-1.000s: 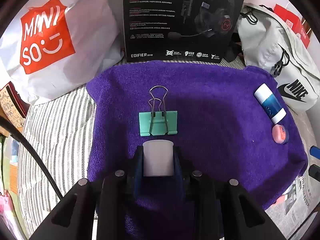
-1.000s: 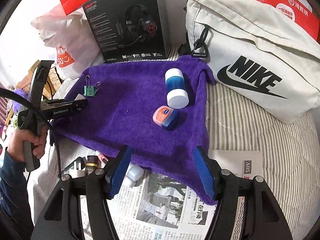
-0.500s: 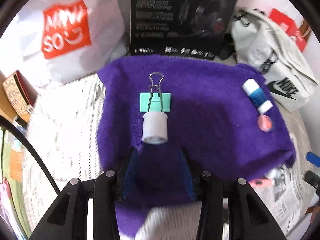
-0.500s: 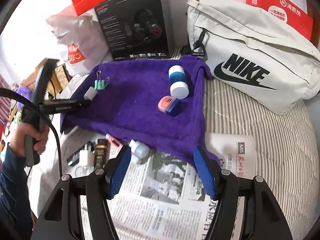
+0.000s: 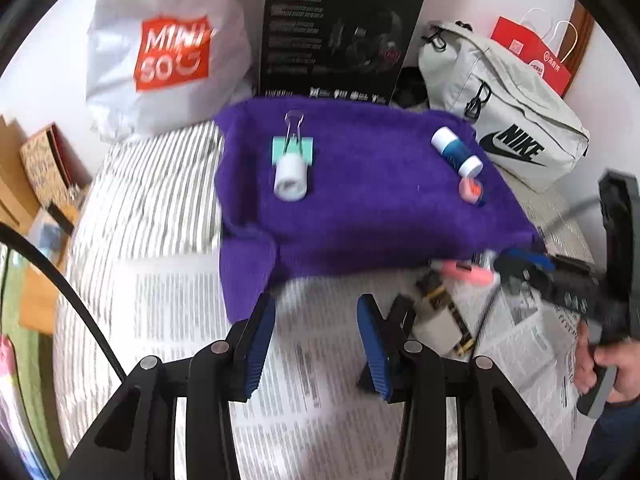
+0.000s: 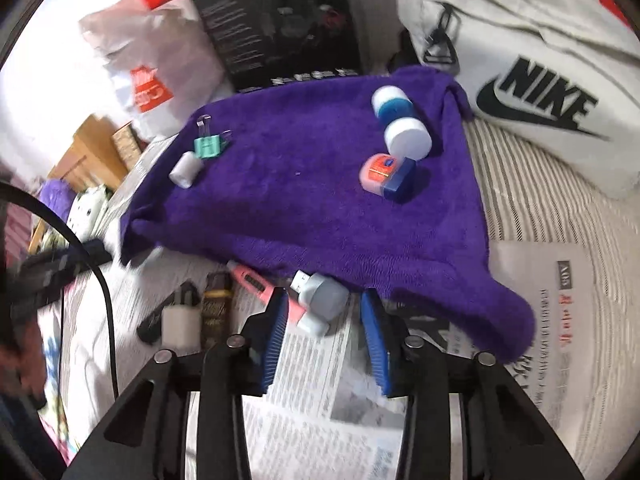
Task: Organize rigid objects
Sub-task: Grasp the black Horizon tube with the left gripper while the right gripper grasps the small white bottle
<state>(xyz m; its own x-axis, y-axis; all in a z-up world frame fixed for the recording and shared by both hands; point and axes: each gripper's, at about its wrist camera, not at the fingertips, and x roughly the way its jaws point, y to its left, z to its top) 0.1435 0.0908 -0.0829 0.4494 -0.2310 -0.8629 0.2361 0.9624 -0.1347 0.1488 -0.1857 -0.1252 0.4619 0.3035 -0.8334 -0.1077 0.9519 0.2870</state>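
Note:
A purple towel (image 5: 372,200) (image 6: 320,200) holds a white cylinder (image 5: 291,177) (image 6: 185,169) next to a green binder clip (image 5: 294,148) (image 6: 208,145), a blue-and-white bottle (image 5: 456,151) (image 6: 400,122) and a pink-and-blue tin (image 5: 472,191) (image 6: 386,176). My left gripper (image 5: 316,332) is open and empty over the newspaper, in front of the towel. My right gripper (image 6: 324,328) is open, its jaws on either side of a grey-and-white capped item (image 6: 322,304) beside a pink stick (image 6: 264,286).
On the newspaper (image 6: 320,400) lie a white block (image 6: 180,324) (image 5: 438,326), a brown bottle (image 6: 216,308) and a black stick (image 6: 168,316). A Nike bag (image 6: 540,80) (image 5: 512,128), a black headset box (image 5: 340,32) and a Miniso bag (image 5: 168,52) stand behind the towel.
My left gripper let go of the white cylinder beside the clip and drew back off the towel. My right gripper dropped toward the small items at the towel's front edge and narrowed.

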